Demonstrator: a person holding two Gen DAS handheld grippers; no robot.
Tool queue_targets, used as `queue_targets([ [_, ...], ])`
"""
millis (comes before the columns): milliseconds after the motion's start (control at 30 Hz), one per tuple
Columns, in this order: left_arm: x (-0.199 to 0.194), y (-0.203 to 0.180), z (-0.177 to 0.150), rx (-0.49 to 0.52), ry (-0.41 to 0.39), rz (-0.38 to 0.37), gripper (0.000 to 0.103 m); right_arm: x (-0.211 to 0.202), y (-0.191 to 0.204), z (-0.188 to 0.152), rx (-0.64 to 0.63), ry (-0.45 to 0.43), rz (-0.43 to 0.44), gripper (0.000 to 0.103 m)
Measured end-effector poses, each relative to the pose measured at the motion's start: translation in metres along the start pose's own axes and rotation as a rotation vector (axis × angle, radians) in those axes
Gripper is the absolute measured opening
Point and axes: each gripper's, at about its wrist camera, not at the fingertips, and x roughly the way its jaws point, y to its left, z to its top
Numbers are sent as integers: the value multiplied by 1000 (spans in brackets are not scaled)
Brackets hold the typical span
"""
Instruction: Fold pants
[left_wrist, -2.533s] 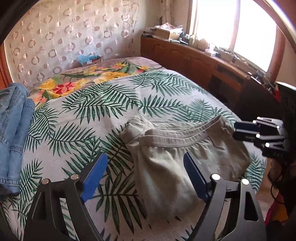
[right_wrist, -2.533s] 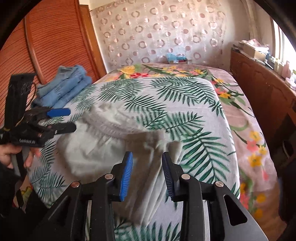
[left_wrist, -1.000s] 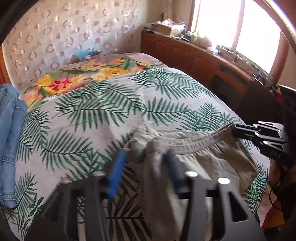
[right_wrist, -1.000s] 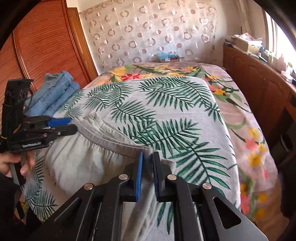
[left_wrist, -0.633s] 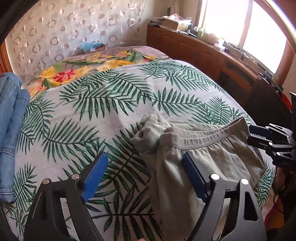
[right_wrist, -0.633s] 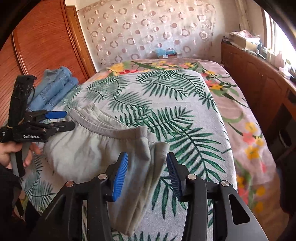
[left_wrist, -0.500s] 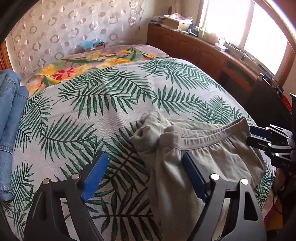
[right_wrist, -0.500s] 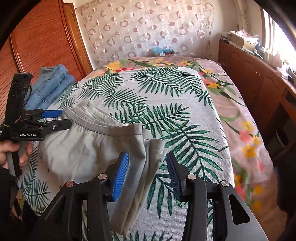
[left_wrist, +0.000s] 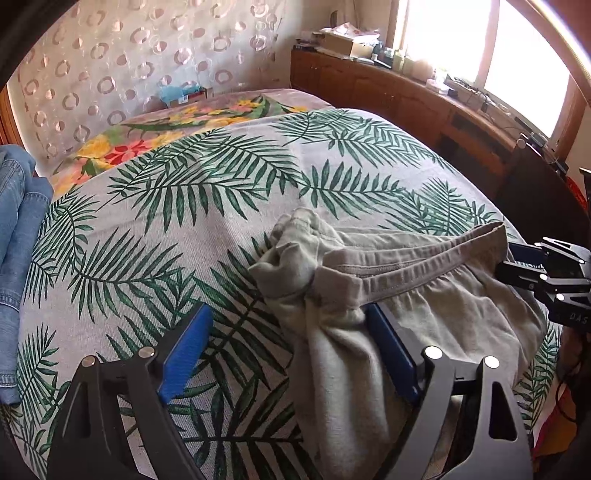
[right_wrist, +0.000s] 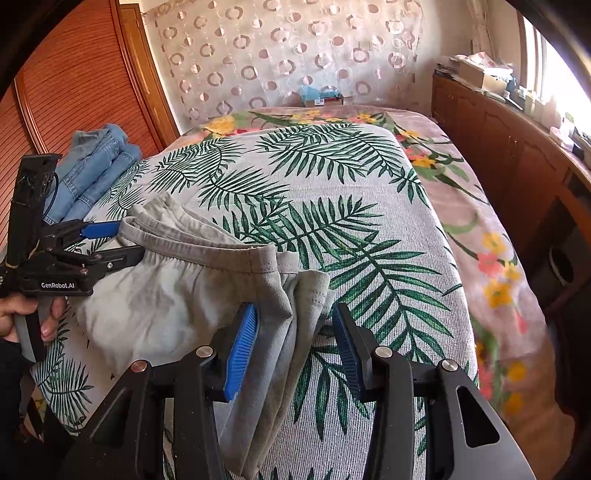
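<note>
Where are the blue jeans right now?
The blue jeans lie folded at the bed's far left edge, by the wooden wardrobe, beyond the grey pants.

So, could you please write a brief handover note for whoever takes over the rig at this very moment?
Left gripper: open, holding nothing, at the left end of the waistband.
Right gripper: open, holding nothing, at the right end of the waistband.
Grey pants: on the palm-print bedspread near the front edge, waistband facing the headboard, legs hanging off the front edge toward the person. The left end is bunched.
Folded jeans sit at the far left of the bed.
Done: pants laid out across the bed.
Left: smooth the bunched end, then probably fold the pants and stack them.
</note>
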Motion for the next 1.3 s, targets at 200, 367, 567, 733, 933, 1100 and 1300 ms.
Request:
queue_targets([
  [200,-1,1,1,5,2,-7,89,3,1,2,4,2,2,45],
  [367,-2,3,4,-4,8,-34,80,5,3,3,3,4,5,45],
  [567,-7,4,5,-38,-3,-113,52,5,-1,5,32,9,41,45],
  [733,-9,-2,6,-29,3,-138,35,7,-1,6,39,11,51,45],
  [933,-15,-9,8,-8,-22,-153,20,10,0,7,22,11,64,25],
  [1100,-34,-17,10,24,-72,-164,13,9,-2,6,12,15,92,14],
  [1300,-56,-27,12,45,-121,-169,12,-1,3,4,20,-33,102,12],
])
